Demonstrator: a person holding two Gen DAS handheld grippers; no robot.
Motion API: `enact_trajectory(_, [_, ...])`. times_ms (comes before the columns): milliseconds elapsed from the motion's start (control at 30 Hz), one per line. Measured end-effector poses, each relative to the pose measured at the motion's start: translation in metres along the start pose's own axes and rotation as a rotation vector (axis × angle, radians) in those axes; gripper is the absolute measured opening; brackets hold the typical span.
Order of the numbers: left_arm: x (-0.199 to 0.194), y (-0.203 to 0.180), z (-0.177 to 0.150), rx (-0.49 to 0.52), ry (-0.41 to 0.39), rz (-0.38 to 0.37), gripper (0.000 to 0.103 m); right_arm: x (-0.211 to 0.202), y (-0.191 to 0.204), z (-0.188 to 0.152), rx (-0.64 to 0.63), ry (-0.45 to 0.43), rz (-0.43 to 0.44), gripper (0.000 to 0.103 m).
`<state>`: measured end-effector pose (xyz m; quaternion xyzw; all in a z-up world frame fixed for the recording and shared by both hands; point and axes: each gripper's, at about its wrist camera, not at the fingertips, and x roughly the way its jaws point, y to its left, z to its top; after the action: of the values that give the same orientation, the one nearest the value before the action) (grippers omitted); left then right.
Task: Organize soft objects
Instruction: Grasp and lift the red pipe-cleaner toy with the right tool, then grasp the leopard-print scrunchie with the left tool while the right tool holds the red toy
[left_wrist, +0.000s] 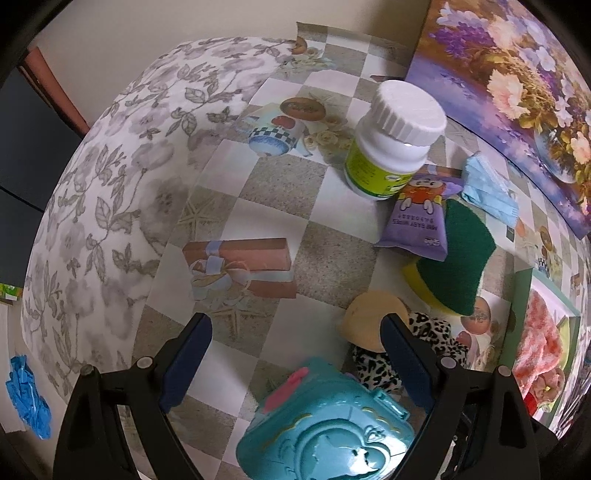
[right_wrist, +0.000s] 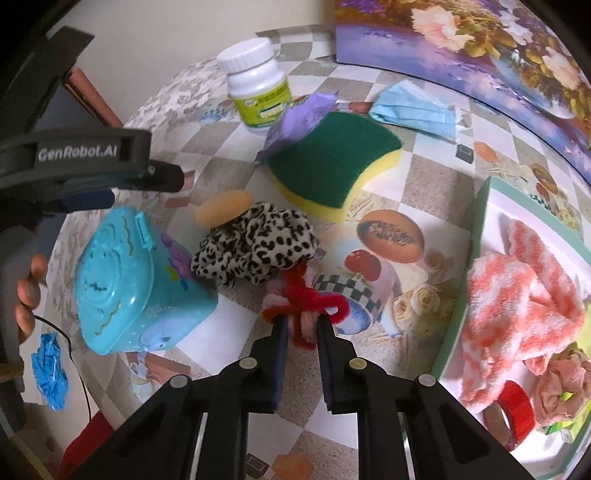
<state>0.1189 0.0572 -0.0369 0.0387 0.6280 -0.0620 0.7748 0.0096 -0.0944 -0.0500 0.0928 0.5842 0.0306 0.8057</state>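
My right gripper (right_wrist: 301, 326) is shut on a red and pink fuzzy twist (right_wrist: 303, 299), held just above the table, left of the green-rimmed box (right_wrist: 480, 236). The box holds a pink and white fluffy cloth (right_wrist: 517, 295), a pink fabric flower (right_wrist: 557, 387) and a red tape roll (right_wrist: 513, 410). A leopard-print scrunchie (right_wrist: 255, 245) lies just beyond the twist, with an orange puff (right_wrist: 223, 212), a green and yellow sponge (right_wrist: 332, 162) and a blue face mask (right_wrist: 413, 109) farther back. My left gripper (left_wrist: 297, 332) is open and empty above the teal plastic case (left_wrist: 328, 424), which also shows in the right wrist view (right_wrist: 129, 280).
A white pill bottle (right_wrist: 256, 85) and a purple wipes pack (right_wrist: 299, 118) stand at the back. A floral painting (right_wrist: 498, 55) leans along the far right edge. A blue glove (right_wrist: 50, 369) lies off the table's left side.
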Motion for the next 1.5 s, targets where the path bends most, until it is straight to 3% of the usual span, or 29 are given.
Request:
enact_trajectory(633, [-0.027, -0.037, 0.002, 0.074, -0.052, -0.049, 0.093, -0.058, -0.046, 0.001, 0.116, -0.135, -0.004, 0.017])
enact_trajectory(833, [-0.032, -0.063, -0.003, 0.151, -0.075, -0.044, 0.093, -0.079, -0.067, 0.001, 0.171, -0.188, -0.027, 0.017])
enact_trajectory(1100, [-0.023, -0.092, -0.011, 0.235, -0.049, -0.034, 0.092, -0.088, -0.087, 0.0, 0.229, -0.204, -0.026, 0.017])
enact_trajectory(1433, [-0.015, -0.122, -0.024, 0.34, -0.029, -0.011, 0.08, -0.087, -0.096, -0.003, 0.257, -0.193, -0.026, 0.017])
enact_trajectory(1500, [-0.011, -0.128, -0.026, 0.363, -0.019, -0.011, 0.074, -0.087, -0.097, -0.003, 0.259, -0.192, -0.028, 0.017])
